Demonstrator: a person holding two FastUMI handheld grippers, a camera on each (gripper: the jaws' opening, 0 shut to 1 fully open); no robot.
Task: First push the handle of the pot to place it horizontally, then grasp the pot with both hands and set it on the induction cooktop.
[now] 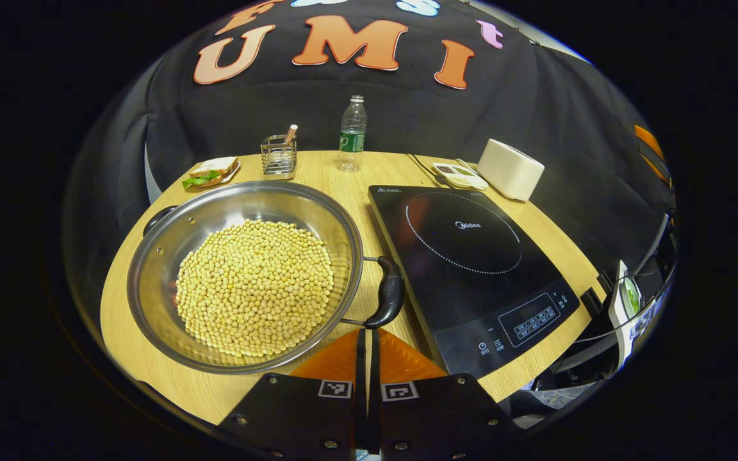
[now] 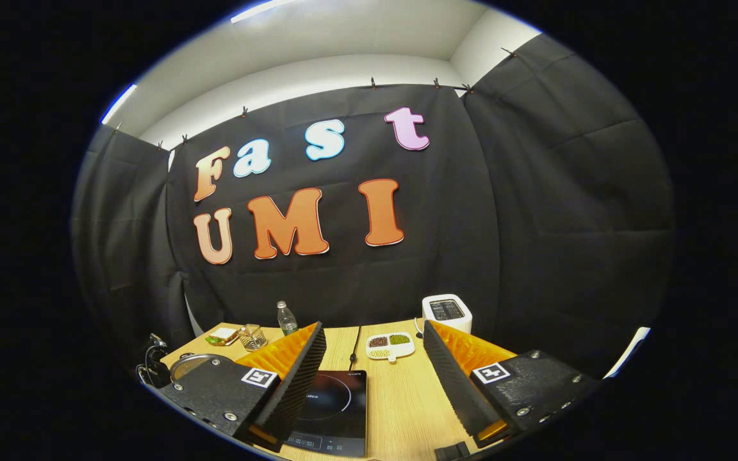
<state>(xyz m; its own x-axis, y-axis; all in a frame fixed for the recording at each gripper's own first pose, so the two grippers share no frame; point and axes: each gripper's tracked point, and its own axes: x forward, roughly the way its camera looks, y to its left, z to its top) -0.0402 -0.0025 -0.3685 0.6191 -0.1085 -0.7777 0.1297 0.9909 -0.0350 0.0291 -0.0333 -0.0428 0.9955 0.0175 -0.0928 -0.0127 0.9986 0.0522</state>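
Left gripper (image 1: 367, 346) fingers pressed together; right gripper (image 2: 374, 358) spread wide.

Sitting on the table (image 1: 318, 168): one pot (image 1: 170, 243) holding too many beans (image 1: 255, 287) to count, with two handles (image 1: 388, 292) showing; one induction cooktop (image 1: 471, 269); one water bottle (image 1: 352, 133); one wire basket (image 1: 278, 155); one plate with a sandwich (image 1: 214, 171); one divided dish (image 2: 390, 346) showing three compartments; one toaster (image 2: 447, 312). Two grippers are appearing: left gripper (image 1: 365, 346), right gripper (image 2: 374, 355).

The brand name "Midea" is printed in white at the centre of the flat black glass induction cooktop (image 1: 465, 256), inside its dotted cooking ring.
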